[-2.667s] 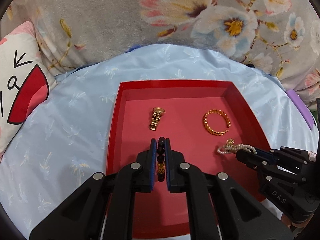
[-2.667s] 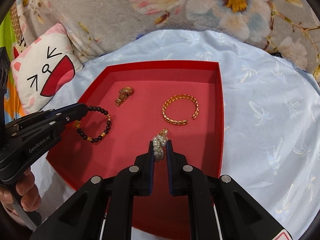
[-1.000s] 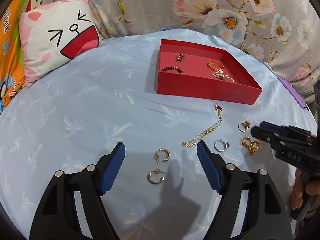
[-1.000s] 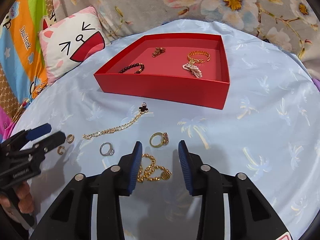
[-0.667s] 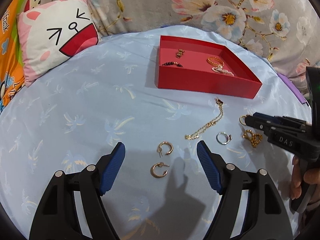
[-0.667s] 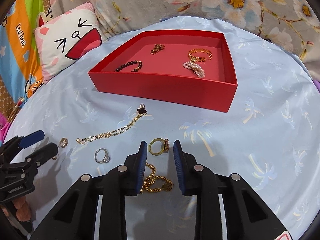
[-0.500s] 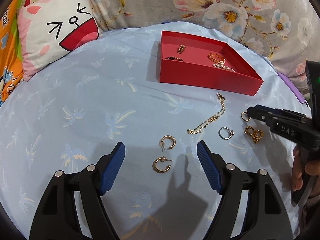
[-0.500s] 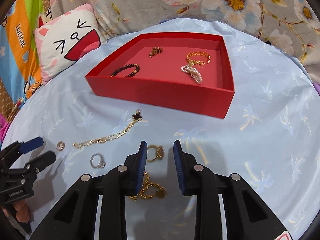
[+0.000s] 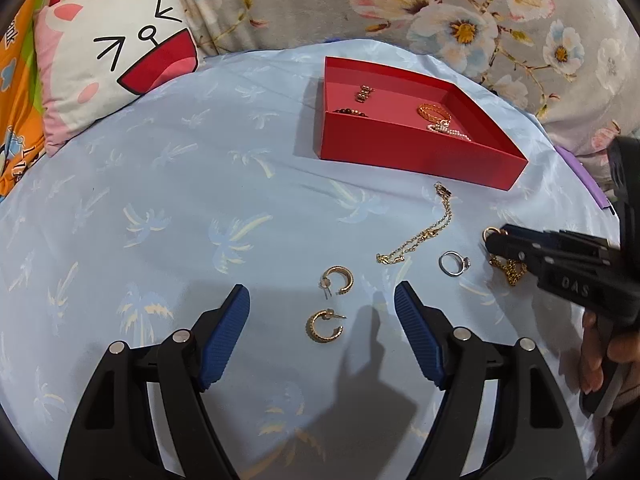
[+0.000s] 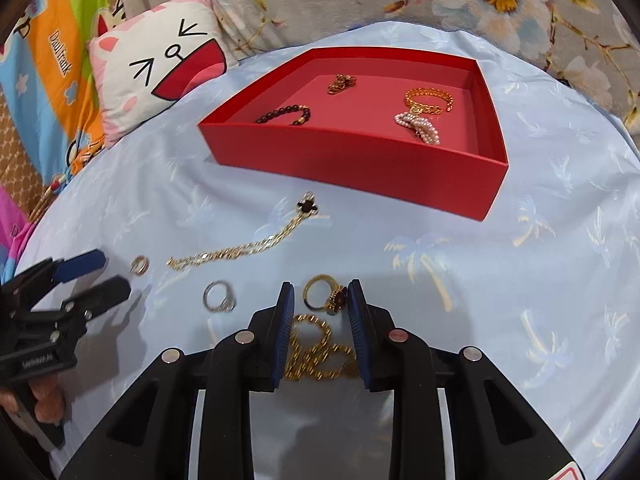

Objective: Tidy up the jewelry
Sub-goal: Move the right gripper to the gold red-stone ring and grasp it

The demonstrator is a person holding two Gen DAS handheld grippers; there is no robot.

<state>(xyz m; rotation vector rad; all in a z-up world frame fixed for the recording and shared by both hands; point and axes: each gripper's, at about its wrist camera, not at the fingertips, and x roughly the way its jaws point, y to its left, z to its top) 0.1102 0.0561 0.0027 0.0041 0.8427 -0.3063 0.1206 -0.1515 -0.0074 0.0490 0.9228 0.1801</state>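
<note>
Right claw (image 10: 320,300) astride gold ring (image 10: 325,298)

"DAS" stands in raised letters on the black body of the right gripper (image 9: 496,240). Left of the cat-face pillow (image 10: 160,68), the striped cloth (image 10: 52,60) reads roughly "DauFrank".

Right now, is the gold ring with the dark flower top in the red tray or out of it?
Out. The gold ring lies on the blue cloth before the red tray, between the right gripper's fingers.
</note>
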